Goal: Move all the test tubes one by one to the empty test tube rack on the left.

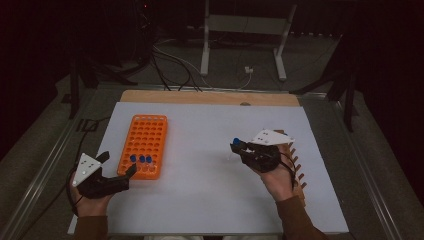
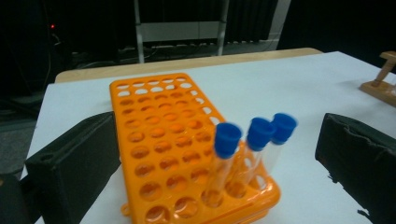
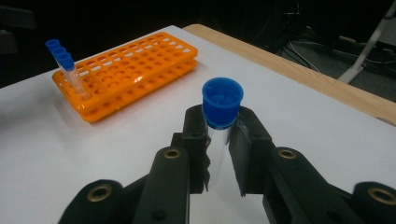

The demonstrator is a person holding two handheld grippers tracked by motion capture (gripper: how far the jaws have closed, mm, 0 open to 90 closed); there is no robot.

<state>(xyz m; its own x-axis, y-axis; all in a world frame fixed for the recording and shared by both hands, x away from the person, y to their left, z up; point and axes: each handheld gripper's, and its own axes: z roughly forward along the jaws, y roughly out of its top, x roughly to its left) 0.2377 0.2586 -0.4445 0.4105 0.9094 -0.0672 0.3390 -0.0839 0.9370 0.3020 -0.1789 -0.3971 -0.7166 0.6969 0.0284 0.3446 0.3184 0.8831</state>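
Observation:
An orange tube rack (image 1: 144, 142) lies on the white table, left of centre, with three blue-capped clear tubes (image 1: 141, 160) standing in its near row. My right gripper (image 1: 239, 146) hovers over the table's middle right, shut on another clear tube with a blue cap (image 3: 222, 103), held upright just below the cap. The rack (image 3: 126, 67) lies far off to its left. My left gripper (image 1: 119, 165) rests at the rack's near left corner, jaws wide apart; the three tubes (image 2: 254, 140) and the rack (image 2: 159, 135) stand ahead of them, untouched.
A wooden stand (image 1: 296, 167) lies behind my right hand near the table's right edge, also seen as wooden stand (image 2: 380, 81). A wooden board edge (image 1: 210, 97) runs along the far side. Cables and a white frame (image 1: 245, 30) sit on the floor beyond.

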